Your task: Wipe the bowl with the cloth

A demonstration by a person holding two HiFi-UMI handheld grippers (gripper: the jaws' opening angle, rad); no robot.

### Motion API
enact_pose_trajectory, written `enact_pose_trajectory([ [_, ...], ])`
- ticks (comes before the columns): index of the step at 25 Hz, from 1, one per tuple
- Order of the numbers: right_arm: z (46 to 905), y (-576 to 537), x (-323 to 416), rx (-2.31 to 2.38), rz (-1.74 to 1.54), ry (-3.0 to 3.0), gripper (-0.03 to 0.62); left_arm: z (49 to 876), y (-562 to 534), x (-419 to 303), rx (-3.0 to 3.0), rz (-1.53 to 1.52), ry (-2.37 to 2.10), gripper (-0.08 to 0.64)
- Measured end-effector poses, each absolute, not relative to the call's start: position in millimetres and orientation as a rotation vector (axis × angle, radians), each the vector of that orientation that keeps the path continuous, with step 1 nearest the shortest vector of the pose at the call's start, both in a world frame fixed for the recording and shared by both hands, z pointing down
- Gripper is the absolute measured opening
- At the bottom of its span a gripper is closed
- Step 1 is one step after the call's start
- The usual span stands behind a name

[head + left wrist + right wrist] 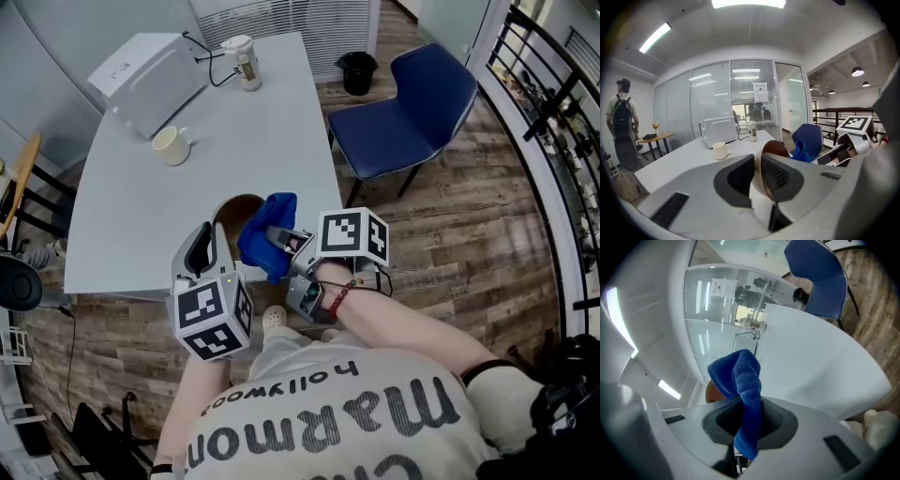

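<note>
The left gripper [757, 176] is pinching the wall of the brown bowl [774, 148]. It is holding the bowl tipped on its side above the near part of the white table [131, 225]. The right gripper [750, 420] is squeezing the blue cloth [740, 376] tight. The cloth is bunching up just beside the bowl, on its right. A cup [172, 145] is sitting farther back on the table, well apart from the bowl.
</note>
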State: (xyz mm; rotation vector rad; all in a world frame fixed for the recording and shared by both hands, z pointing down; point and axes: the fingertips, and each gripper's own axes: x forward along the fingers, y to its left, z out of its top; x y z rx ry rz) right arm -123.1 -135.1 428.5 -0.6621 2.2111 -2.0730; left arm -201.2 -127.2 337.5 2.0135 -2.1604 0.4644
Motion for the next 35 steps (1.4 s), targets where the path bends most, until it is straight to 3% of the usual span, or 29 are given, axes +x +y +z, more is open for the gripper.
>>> enact_pose_trajectory([
  [11, 424.9, -107.9, -142.8, -0.529, -2.169, 2.284, 0.064, 358.8, -128.4, -219.5, 1.931, 0.463, -2.137, 0.054],
  [17, 368.2, -138.1, -139.1, -0.57, -1.72, 2.487, 0.064, 357.5, -131.0, -208.3, 1.964, 0.386, -2.07, 0.031],
  [21, 367.2, -143.1, -136.6, -0.683, -1.601, 2.553, 0.064, 344.5, -131.7, -184.4, 2.07, 0.376, -2.022, 0.035],
  [35, 397.9, -103.1, -168.5, -0.388, -1.848, 2.732, 0.063, 345.3, -129.2, -185.4, 2.091, 0.425, -2.012, 0.041],
])
